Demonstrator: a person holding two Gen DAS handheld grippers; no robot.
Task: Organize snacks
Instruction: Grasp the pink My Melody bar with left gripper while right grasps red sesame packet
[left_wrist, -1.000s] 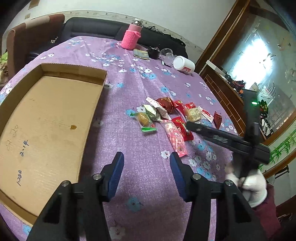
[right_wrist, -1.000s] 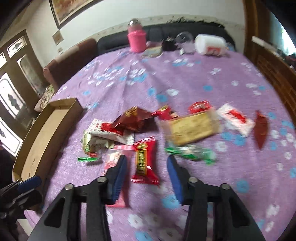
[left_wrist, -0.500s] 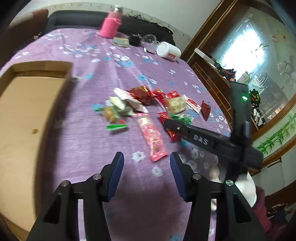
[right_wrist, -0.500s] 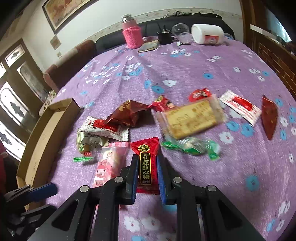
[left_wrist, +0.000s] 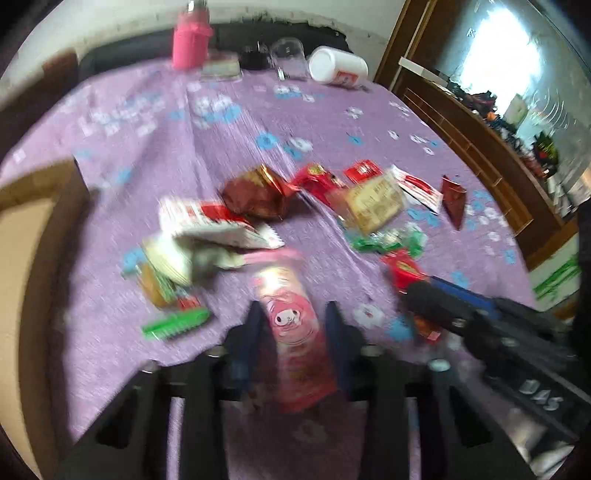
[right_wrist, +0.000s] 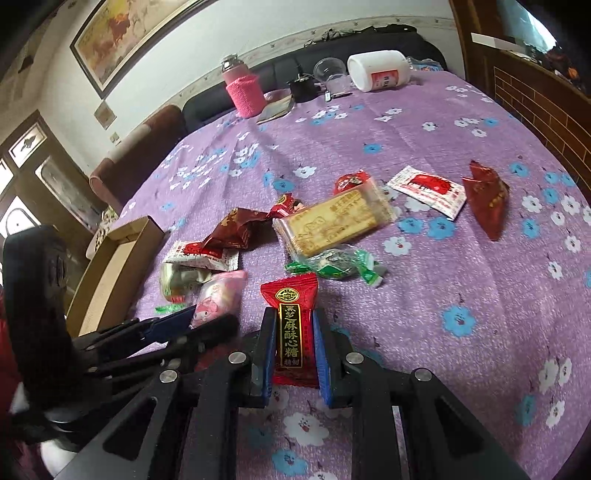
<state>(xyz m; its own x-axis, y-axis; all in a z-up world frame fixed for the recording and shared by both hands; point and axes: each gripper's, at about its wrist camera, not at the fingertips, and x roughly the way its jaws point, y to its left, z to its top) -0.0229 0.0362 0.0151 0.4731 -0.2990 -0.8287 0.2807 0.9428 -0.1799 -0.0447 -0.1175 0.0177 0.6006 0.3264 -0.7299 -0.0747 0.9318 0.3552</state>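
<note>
You're at the pick-up: your right gripper (right_wrist: 294, 345) is clamped on the red candy packet (right_wrist: 291, 328), and your left gripper (left_wrist: 293, 325) is closing its jaws around the pink packet (left_wrist: 291, 325), both at the near edge of the snack pile. Next, I'd say, lift both clear and carry them to the cardboard box (right_wrist: 110, 273) on the left.

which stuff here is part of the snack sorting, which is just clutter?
Job:
red candy packet, in the right gripper
pink snack packet, left gripper closing on it
biscuit pack
green candy
cardboard tray

Clutter:
pink bottle
white jar
clear cup
</note>
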